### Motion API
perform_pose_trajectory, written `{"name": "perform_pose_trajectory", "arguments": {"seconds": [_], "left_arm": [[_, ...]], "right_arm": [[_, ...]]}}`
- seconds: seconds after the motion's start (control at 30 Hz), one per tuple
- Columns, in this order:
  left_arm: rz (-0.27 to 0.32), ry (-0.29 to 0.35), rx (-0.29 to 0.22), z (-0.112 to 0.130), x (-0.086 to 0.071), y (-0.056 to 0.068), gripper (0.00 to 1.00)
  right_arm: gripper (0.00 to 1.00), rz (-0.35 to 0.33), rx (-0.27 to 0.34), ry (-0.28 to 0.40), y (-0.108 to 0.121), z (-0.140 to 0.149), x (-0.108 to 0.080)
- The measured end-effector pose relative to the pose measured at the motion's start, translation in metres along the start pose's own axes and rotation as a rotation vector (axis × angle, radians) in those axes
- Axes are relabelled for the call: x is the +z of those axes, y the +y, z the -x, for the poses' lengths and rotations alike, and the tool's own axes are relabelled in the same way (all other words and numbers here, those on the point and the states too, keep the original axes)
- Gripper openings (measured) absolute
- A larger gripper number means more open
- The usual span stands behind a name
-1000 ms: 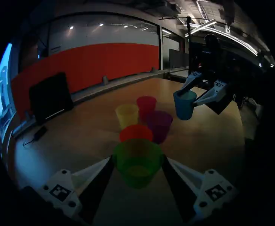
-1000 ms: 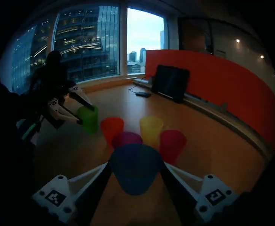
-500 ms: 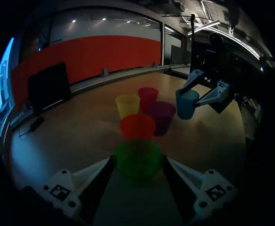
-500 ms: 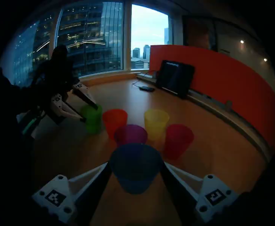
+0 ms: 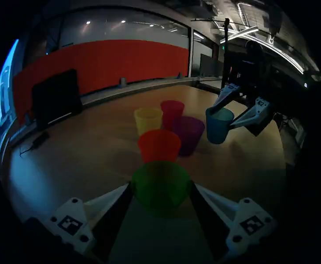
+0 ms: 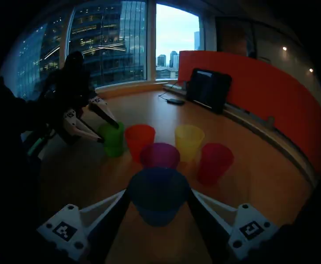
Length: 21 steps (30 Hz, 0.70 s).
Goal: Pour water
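Left gripper [image 5: 161, 188] pinches a green cup [image 5: 161, 181], right gripper [image 6: 159, 196] a blue cup [image 6: 159, 188]; probably light, flexible plastic, best squeezed gently mid-wall.

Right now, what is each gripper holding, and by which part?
The left gripper holds the green cup, the right gripper the blue cup; each pinches opposite sides of the wall just below the rim.
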<state>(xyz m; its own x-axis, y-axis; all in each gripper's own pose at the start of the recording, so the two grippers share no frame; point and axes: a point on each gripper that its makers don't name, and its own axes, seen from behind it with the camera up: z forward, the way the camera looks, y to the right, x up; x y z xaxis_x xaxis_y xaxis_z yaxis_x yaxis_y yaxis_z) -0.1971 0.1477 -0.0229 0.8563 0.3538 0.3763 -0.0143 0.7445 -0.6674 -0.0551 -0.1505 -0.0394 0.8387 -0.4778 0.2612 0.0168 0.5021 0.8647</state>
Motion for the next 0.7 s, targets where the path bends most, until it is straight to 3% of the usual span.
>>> {"name": "perform_pose_trajectory", "arguments": {"seconds": [0.5,0.6,0.7], "left_arm": [[-0.016,-0.039,0.023,0.014,-0.002,-0.002,0.91],[-0.012,-0.037,0.013,0.013,-0.005,-0.001,0.99],[-0.011,-0.029,-0.006,0.01,-0.008,-0.002,0.99]], "right_arm": [[0.93,-0.014,-0.01,-0.021,-0.014,0.013,0.009],[0.93,-0.011,-0.013,-0.023,-0.014,0.015,0.011],[0.93,-0.007,-0.013,-0.025,-0.013,0.017,0.012]]}}
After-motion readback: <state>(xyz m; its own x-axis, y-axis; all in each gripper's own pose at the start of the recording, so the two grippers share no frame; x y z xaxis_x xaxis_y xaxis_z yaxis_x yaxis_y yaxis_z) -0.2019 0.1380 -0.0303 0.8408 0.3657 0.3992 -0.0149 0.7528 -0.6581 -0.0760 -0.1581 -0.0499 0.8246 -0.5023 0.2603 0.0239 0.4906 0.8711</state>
